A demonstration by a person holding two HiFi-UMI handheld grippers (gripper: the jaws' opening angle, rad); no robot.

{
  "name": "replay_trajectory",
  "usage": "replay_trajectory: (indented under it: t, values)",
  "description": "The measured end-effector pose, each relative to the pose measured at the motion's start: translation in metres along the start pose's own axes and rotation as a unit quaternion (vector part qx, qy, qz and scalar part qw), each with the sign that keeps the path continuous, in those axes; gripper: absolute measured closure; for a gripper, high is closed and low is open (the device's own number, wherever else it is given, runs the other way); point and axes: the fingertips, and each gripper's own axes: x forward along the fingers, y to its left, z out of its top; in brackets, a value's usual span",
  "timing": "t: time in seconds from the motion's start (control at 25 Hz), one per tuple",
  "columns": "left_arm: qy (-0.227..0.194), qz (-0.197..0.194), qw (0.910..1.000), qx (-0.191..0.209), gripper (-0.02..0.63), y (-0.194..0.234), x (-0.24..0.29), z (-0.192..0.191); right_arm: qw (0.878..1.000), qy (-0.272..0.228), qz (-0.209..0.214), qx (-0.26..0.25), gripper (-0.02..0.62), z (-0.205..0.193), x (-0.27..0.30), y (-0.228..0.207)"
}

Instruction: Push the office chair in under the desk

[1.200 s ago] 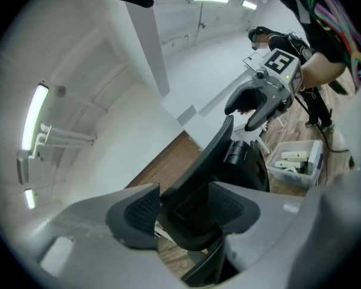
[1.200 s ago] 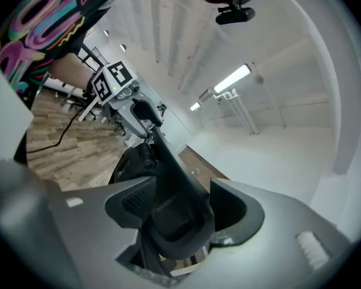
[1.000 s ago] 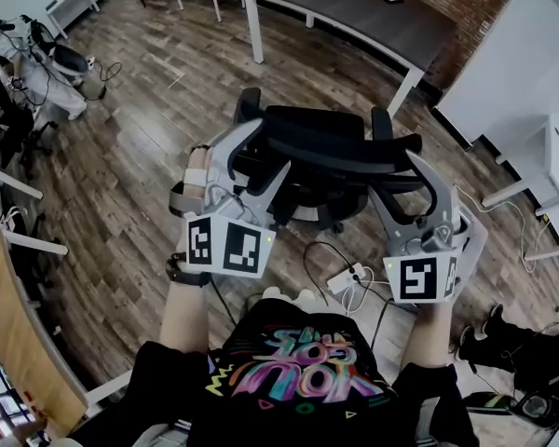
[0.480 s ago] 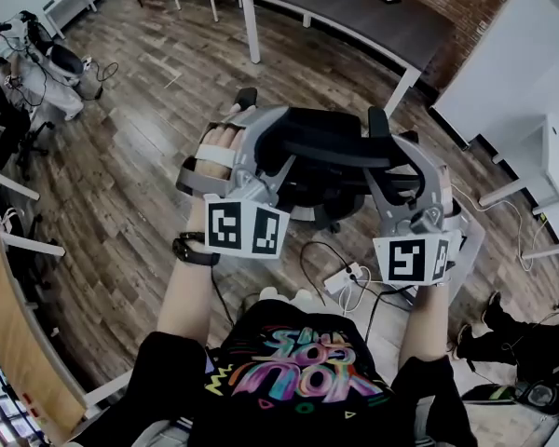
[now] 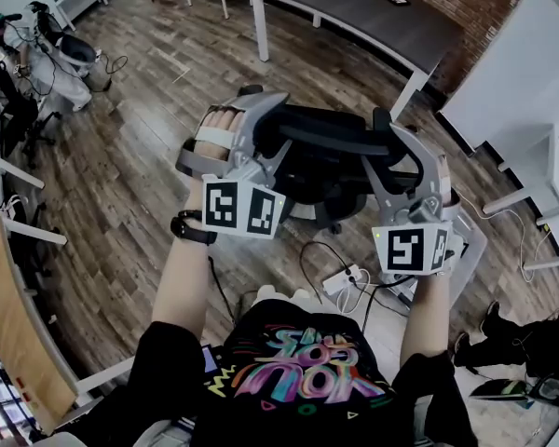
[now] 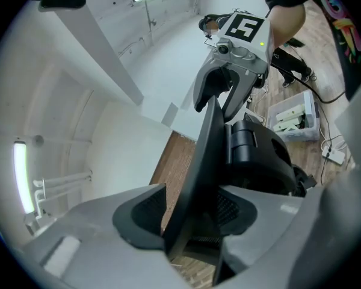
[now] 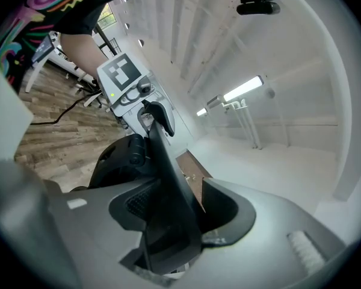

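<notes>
A wood-plank office floor (image 5: 140, 166) is being viewed, with a dark desk (image 5: 373, 21) at its far side. The black office chair (image 5: 321, 180) is being left standing well short of that desk. Its backrest (image 5: 340, 145) rim is being closed on by the left gripper (image 6: 189, 212), a gap showing beside one pad, and is being clamped by the right gripper (image 7: 174, 212).
</notes>
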Motion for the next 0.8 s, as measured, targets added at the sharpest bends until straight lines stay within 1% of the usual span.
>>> replay_trajectory:
  t: [0.28, 0.6, 0.8]
  values:
    - [0.01, -0.004, 0.9999, -0.004, 0.4, 0.002, 0.014, 0.003, 1.0, -0.01, 0.005, 0.004, 0.387, -0.009, 0.002, -0.009]
    - [0.033, -0.014, 0.9993, 0.0, 0.403, 0.004, 0.037, -0.012, 1.0, -0.02, 0.02, 0.006, 0.39, -0.02, 0.021, -0.013]
    - [0.032, -0.002, 0.9995, -0.003, 0.405, 0.011, 0.044, -0.024, 0.999, -0.029, 0.025, 0.006, 0.391, -0.022, 0.038, -0.013]
